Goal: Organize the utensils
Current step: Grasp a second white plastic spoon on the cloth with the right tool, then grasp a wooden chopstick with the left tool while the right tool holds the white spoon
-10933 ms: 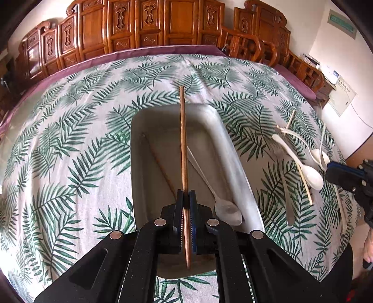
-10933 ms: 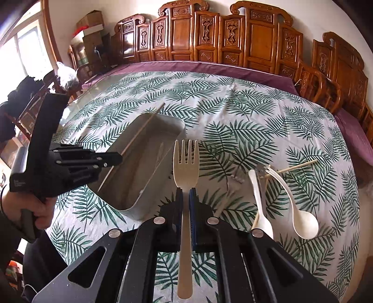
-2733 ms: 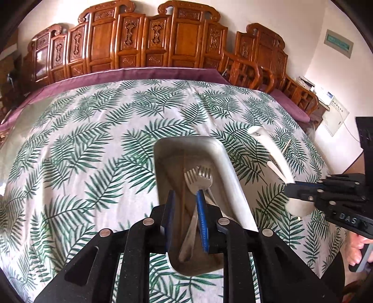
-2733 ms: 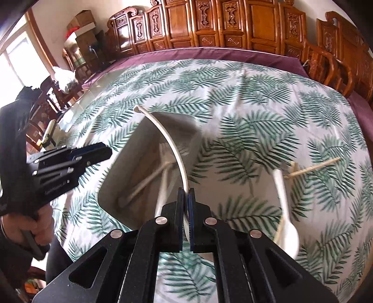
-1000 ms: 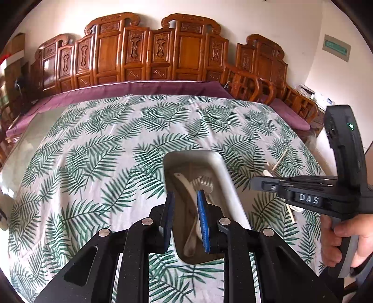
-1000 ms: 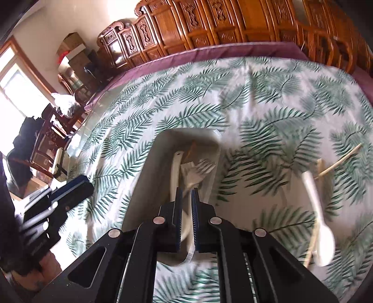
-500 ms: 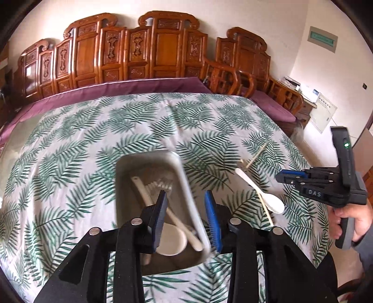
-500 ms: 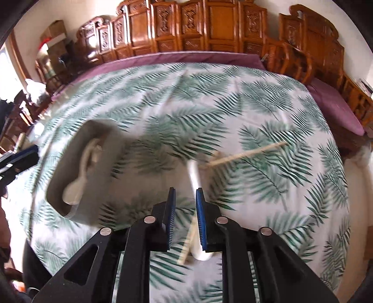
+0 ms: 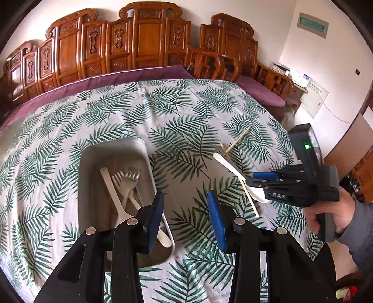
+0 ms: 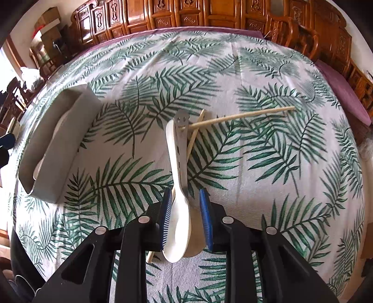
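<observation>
The right gripper (image 10: 185,221) is hanging with its jaws apart around the bowl of a white spoon (image 10: 176,184), the pads not yet pressing it. A metal spoon (image 10: 181,142) is lying against the white one, and two chopsticks (image 10: 242,115) are crossing at their handles. The left gripper (image 9: 185,219) is hovering wide open and empty beside the metal tray (image 9: 149,163), which is holding a white spoon, forks (image 9: 127,179) and, possibly, a chopstick underneath. Everything is sitting on a palm-leaf tablecloth (image 10: 268,163) over a purple cloth (image 9: 139,72), with carved wooden chairs (image 9: 144,37) standing behind. The right gripper's body is showing the letters "DAS" (image 9: 278,195); a green wall sign (image 9: 313,22) is too blurred to read.
</observation>
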Motion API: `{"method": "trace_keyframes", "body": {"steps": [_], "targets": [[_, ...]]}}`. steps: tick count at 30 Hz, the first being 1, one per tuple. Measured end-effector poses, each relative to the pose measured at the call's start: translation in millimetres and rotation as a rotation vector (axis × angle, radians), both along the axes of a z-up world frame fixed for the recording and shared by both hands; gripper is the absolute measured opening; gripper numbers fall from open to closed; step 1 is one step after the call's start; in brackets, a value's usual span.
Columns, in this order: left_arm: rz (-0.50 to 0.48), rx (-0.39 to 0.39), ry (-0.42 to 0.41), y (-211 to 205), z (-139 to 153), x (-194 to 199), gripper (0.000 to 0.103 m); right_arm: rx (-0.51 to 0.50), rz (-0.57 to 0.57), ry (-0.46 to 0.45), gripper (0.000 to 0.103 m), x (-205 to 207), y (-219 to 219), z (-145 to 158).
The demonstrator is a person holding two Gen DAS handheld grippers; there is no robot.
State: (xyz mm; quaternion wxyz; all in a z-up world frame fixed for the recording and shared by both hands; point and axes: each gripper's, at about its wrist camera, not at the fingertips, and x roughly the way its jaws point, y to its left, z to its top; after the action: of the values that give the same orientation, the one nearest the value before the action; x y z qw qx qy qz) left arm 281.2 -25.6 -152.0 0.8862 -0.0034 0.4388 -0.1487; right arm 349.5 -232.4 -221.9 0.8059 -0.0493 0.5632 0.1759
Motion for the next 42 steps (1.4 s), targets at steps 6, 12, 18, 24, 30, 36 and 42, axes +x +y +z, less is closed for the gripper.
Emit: {"method": "trace_keyframes", "body": {"steps": [6, 12, 18, 24, 30, 36, 42], "targets": [[-0.012, 0.008, 0.005, -5, -1, -3, 0.037, -0.003, 0.002, 0.008, 0.027, -3, 1, -2], [-0.016, 0.013, 0.010, -6, -3, -6, 0.037, -0.043, 0.026, -0.002, 0.012, -14, 3, 0], [-0.021, 0.020, 0.013, -9, -3, -5, 0.037, -0.032, 0.041, -0.022, 0.005, -25, 1, 10], [-0.032, 0.029, 0.024, -22, -6, -3, 0.037, 0.022, 0.015, -0.045, 0.005, -45, -15, 25], [-0.053, 0.041, 0.049, -49, -18, 5, 0.037, 0.057, -0.053, -0.050, 0.005, -60, -50, 28], [-0.085, 0.064, 0.082, -87, -36, 18, 0.037, 0.066, -0.115, -0.065, 0.005, -70, -82, 24], [-0.111, 0.077, 0.116, -123, -54, 30, 0.037, 0.061, -0.143, -0.067, 0.005, -74, -103, 19]]}}
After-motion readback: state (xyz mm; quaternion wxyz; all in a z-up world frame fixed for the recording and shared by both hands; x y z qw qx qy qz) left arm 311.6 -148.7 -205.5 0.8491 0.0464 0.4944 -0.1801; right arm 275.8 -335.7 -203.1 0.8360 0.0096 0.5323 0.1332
